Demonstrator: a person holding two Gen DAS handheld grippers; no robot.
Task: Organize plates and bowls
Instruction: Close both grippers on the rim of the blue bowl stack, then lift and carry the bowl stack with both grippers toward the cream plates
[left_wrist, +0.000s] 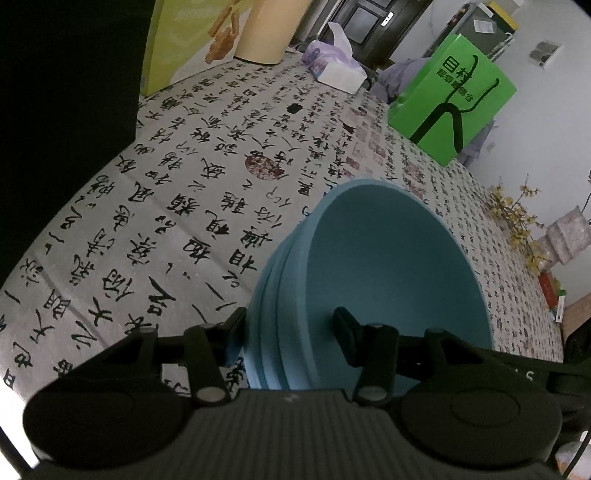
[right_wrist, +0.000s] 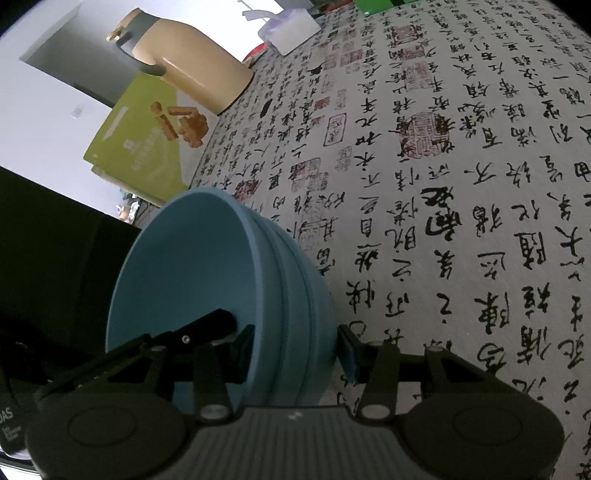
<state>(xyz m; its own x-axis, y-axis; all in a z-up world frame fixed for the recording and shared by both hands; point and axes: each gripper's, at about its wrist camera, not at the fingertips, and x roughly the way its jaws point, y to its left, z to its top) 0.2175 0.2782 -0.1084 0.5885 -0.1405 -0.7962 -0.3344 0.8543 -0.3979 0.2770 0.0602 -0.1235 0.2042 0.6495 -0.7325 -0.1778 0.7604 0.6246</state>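
Our left tool (left_wrist: 291, 328) straddles the near-left rim of the stack of blue bowls (left_wrist: 388, 273), one finger inside the top bowl and one outside against the wall; it looks clamped on the stack. Our right tool (right_wrist: 295, 350) does the same on the opposite rim of the same stack (right_wrist: 221, 280), inner finger pressed inside the top bowl, though a thin gap seems to remain at the outer pad, so we cannot tell whether that grip is fully closed.

The stack sits on the bench (left_wrist: 166, 206), on its calligraphy-printed cloth, well apart from the other things there. We count about three or four bowls nested.

We judge the bowls to be stiff and fairly light, probably matte plastic or melamine, so not very fragile. The nested ones may slide or part if lifted by one rim only. Pinching all the walls together at the rim, on two opposite sides, seems the sound hold.

The left view alone shows the green paper bag (left_wrist: 454, 99) at the far right and the yellow flowers (left_wrist: 513, 221). The right view alone shows the whole tan jug (right_wrist: 192, 70) with its dark handle. Both show the snack box (right_wrist: 144, 147) and the tissue pack (left_wrist: 332, 62) at the far edge.
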